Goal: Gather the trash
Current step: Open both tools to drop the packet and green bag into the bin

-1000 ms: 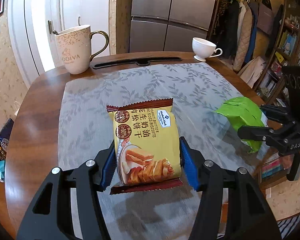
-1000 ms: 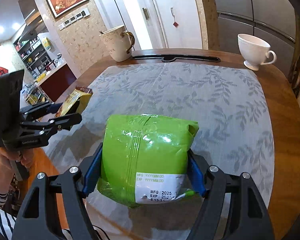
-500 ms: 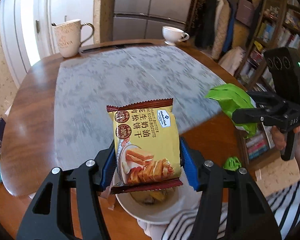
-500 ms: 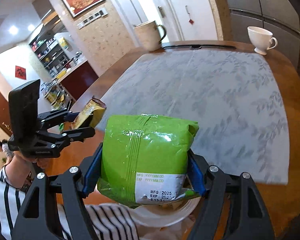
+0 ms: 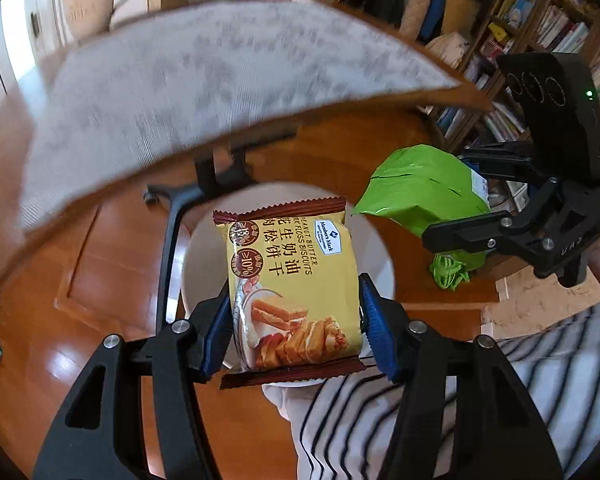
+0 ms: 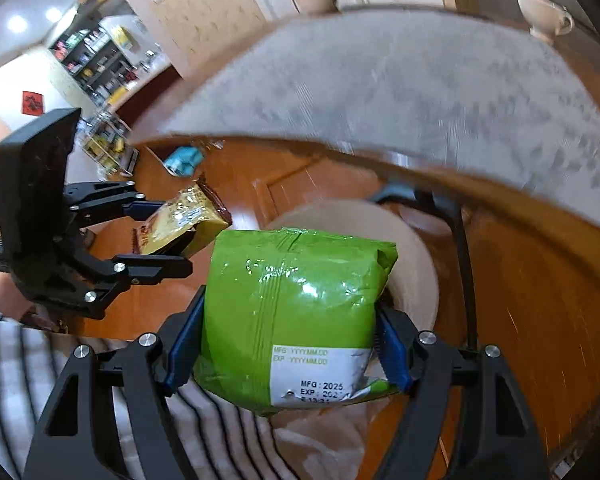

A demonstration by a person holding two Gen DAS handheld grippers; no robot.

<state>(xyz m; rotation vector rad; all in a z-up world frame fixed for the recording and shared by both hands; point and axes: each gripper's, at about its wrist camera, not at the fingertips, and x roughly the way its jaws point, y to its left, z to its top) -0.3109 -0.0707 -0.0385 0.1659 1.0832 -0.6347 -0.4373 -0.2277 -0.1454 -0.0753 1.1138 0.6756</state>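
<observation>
- Already both pieces of trash are off the table: the left gripper [image 5: 296, 320] is clamped on the yellow biscuit packet [image 5: 292, 288], its blue pads pressing the packet's two long sides.
- Likewise the right gripper [image 6: 288, 344] is clamped on the green snack bag [image 6: 296, 312], pads bearing on both flanks, with the white date label facing the camera.
- Both packets hang in the air below the near edge of the round wooden table [image 5: 360, 100], over a white bin [image 5: 204, 248] that stands on the wooden floor [image 5: 100, 280] just in front of the person's striped clothing [image 5: 380, 420].
- From the left wrist view the biscuit packet sits squarely over the bin's mouth; the green bag is off to the bin's right side, near its rim but, by my reading, not yet over the opening.
- From the right wrist view the green bag covers much of the bin, so how well it is centred I cannot tell.
- Done, as I judge it: pick-up and carry of these two items.
- Left: release each into the bin, neither being dropped yet.
- Whatever else may count as trash is unclear; the grey leaf-patterned cloth [image 6: 420, 88] looks bare apart from a tall mug [image 5: 92, 0] and a white cup [image 6: 544, 16] at the table's far edge.
- One small teal object [image 6: 184, 158] lies on the floor beyond the bin; what it is cannot be made out.
</observation>
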